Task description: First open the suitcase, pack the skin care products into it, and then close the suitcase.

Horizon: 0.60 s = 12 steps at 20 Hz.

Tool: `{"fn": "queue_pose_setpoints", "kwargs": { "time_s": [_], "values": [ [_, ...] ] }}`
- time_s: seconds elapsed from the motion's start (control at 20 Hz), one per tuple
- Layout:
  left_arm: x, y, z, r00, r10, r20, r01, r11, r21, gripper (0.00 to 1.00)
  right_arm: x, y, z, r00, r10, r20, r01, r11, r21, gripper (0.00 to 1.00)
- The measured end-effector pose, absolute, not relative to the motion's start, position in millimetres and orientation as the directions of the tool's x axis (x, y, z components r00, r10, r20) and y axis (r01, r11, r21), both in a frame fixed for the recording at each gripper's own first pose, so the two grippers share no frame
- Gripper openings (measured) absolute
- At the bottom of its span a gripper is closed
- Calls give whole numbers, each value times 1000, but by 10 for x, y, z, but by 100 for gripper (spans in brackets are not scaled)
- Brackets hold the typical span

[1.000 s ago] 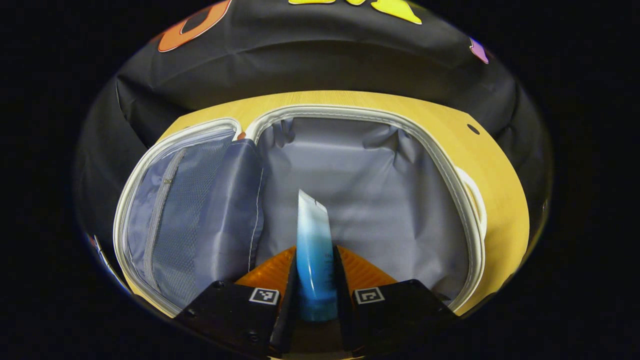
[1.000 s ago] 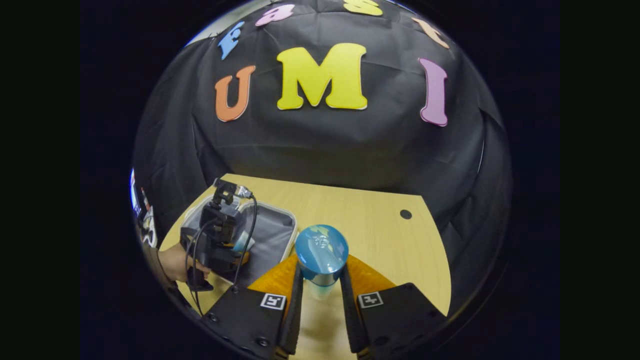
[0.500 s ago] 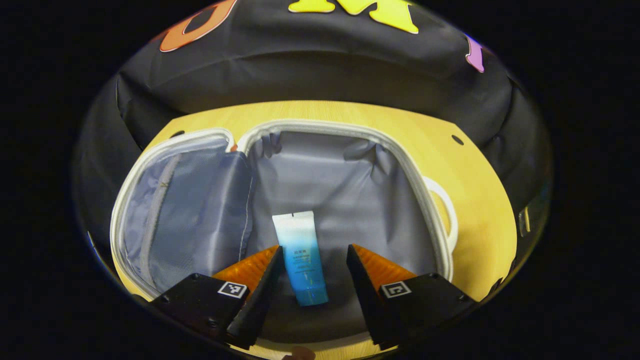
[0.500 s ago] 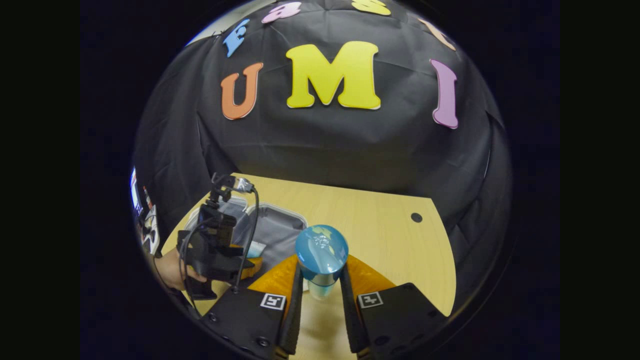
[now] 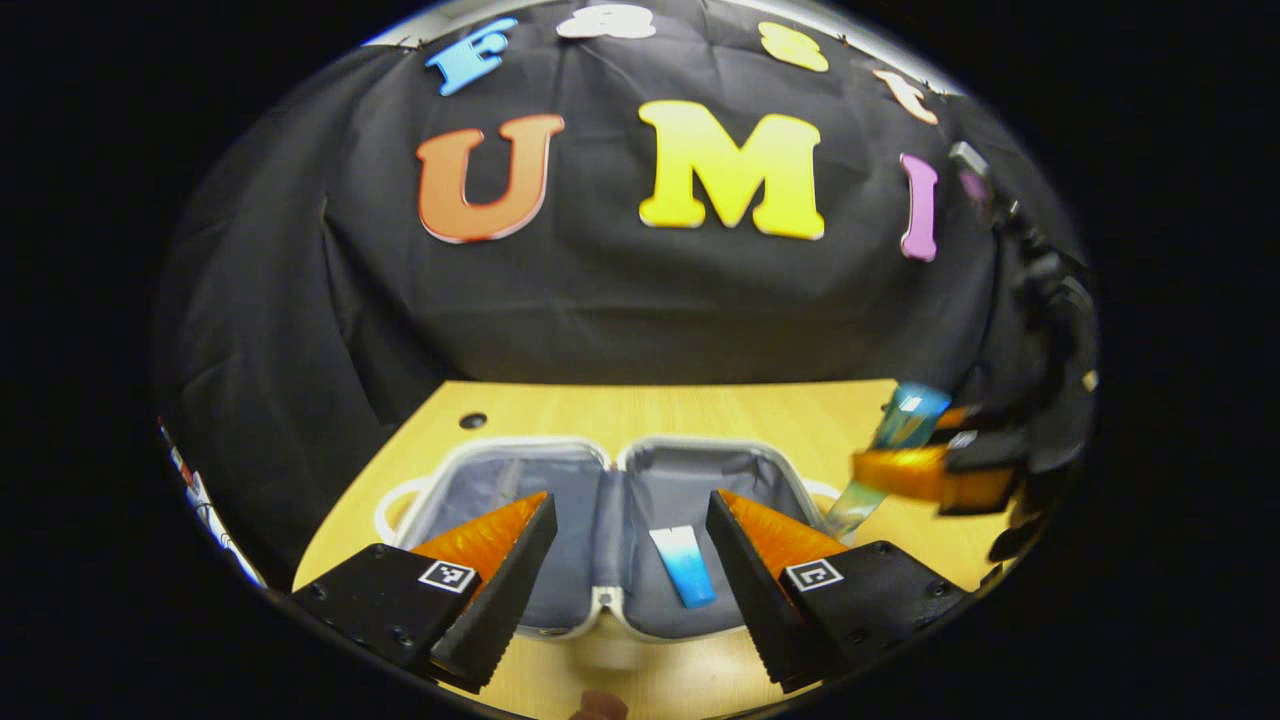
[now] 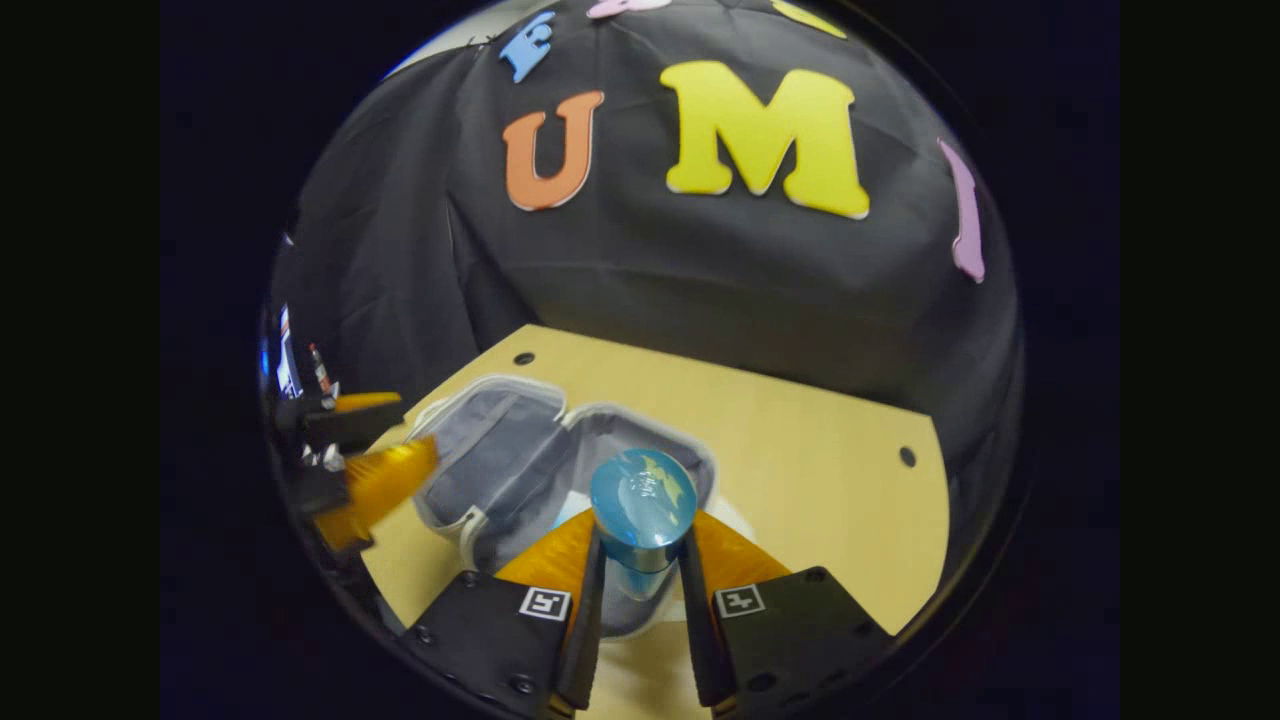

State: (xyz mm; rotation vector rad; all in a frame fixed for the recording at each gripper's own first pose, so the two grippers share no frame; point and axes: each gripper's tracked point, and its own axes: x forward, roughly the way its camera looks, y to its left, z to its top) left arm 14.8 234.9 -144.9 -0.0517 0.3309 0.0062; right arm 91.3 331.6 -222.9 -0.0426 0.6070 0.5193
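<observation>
Two grippers over the open suitcase (image 5: 600, 500)
Left gripper (image 5: 630, 560) gapes wide, empty, above the tube (image 5: 683, 566); right gripper (image 6: 640, 590) clamps the bottle (image 6: 641, 505).

text: none legible | tube (image 5: 683, 566): print too small to read

The pale yellow wooden tabletop (image 5: 640, 405) has a small dark round hole near each far corner. Directly on it lies the open white-rimmed suitcase with grey fabric lining (image 5: 600, 500), spread flat in two halves, its white handle (image 5: 392, 505) resting on the wood.
</observation>
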Motion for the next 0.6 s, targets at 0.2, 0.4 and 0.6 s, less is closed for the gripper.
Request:
{"fn": "queue_pose_setpoints", "kwargs": {
  "time_s": [0.2, 0.4, 0.6],
  "values": [
    [-74, 2637, -1282, 962, 60, -266, -67, 998, -16, 96, 834, 3714, -2837, 570, 481, -666, -493, 849, 191, 36],
    [-261, 2852, -1117, 975, 76, -211, -84, 996, -30, 96, 809, 3750, -3231, 519, 430, -739, -437, 876, 203, 36],
    [-303, 2974, -1103, 979, 80, -187, -80, 997, 7, 96, 975, 3793, -3227, 528, 427, -734, -406, 886, 224, 35]
  ]
}}
